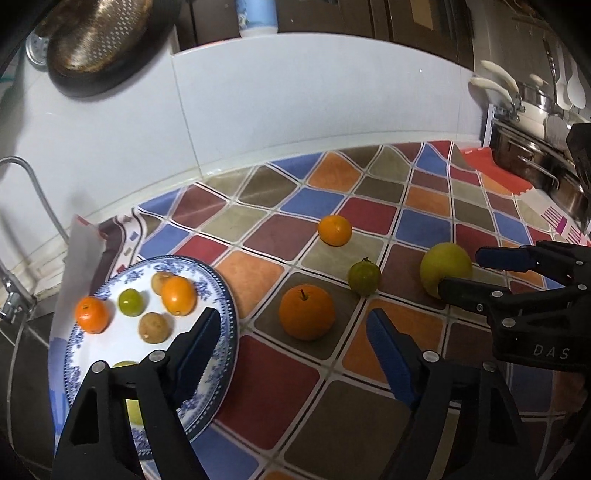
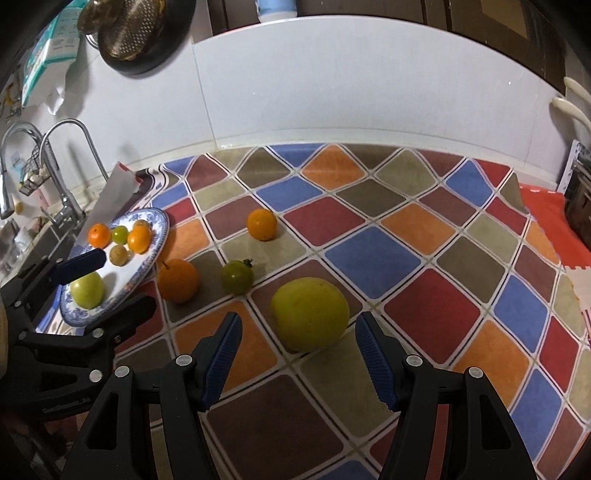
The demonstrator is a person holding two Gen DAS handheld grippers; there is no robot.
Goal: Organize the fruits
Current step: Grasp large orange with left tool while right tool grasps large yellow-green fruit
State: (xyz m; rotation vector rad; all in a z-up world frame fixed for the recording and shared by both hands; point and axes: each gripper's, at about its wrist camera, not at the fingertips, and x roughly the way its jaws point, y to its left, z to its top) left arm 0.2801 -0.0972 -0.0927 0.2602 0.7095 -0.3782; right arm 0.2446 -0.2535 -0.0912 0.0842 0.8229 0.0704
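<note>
On the checkered cloth lie an orange with a stem [image 1: 306, 312], a green tomato-like fruit [image 1: 364, 277], a small orange [image 1: 335, 230] and a big yellow-green fruit [image 2: 310, 314]. A blue-and-white plate [image 1: 223, 295] at the left holds several small fruits. My left gripper [image 1: 292, 317] is open, its pads on either side of the stemmed orange and clear of it. My right gripper [image 2: 299, 319] is open too. It straddles the big yellow-green fruit with small gaps at both pads. The same plate [image 2: 160, 229] shows in the right wrist view.
A sink with faucets [image 2: 62, 170] lies left of the plate. Steel pans [image 1: 535, 162] stand at the right end of the counter. A strainer [image 1: 99, 33] hangs on the white tiled wall behind. The cloth [image 2: 373, 258] covers the counter.
</note>
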